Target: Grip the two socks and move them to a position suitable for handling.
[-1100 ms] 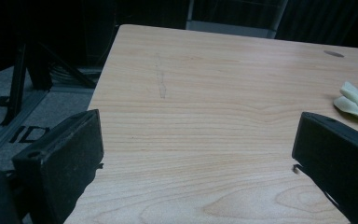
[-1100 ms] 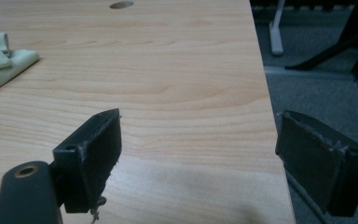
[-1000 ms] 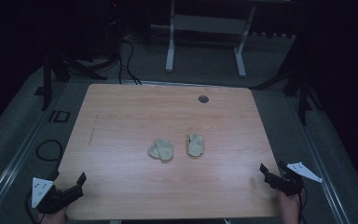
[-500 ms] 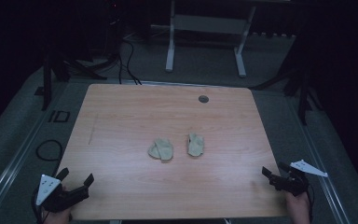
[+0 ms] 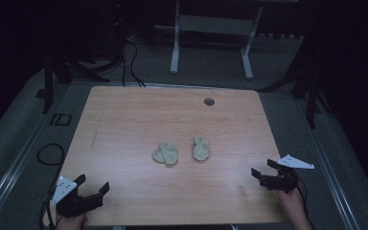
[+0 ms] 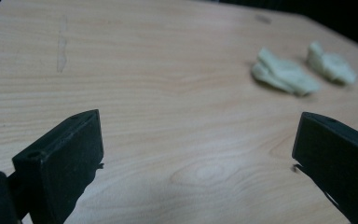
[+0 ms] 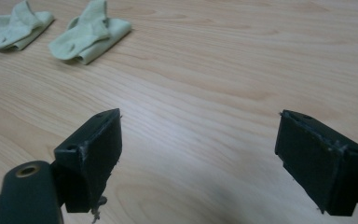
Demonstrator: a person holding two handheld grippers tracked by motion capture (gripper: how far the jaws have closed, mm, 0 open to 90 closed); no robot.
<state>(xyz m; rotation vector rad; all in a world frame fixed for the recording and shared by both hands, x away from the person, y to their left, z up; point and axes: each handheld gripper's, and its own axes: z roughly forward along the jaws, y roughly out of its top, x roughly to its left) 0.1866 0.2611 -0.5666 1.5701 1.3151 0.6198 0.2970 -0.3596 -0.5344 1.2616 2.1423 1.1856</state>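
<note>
Wooden table (image 5: 124,120) in dark room | two folded pale socks: left sock (image 5: 166,153) and right sock (image 5: 201,148) near table middle, apart | left gripper (image 5: 92,189) jaws spread, near corner | right gripper (image 5: 263,168) jaws spread, near right edge, holding nothing

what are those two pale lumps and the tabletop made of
The two pale lumps, left lump and right lump, look like soft knit fabric, possibly socks: matte, pale green-cream, folded with rounded creases in the right gripper view. The tabletop looks like wood or wood-grain laminate: light, smooth, with flowing grain lines and a slight sheen; which of the two is unclear.
</note>
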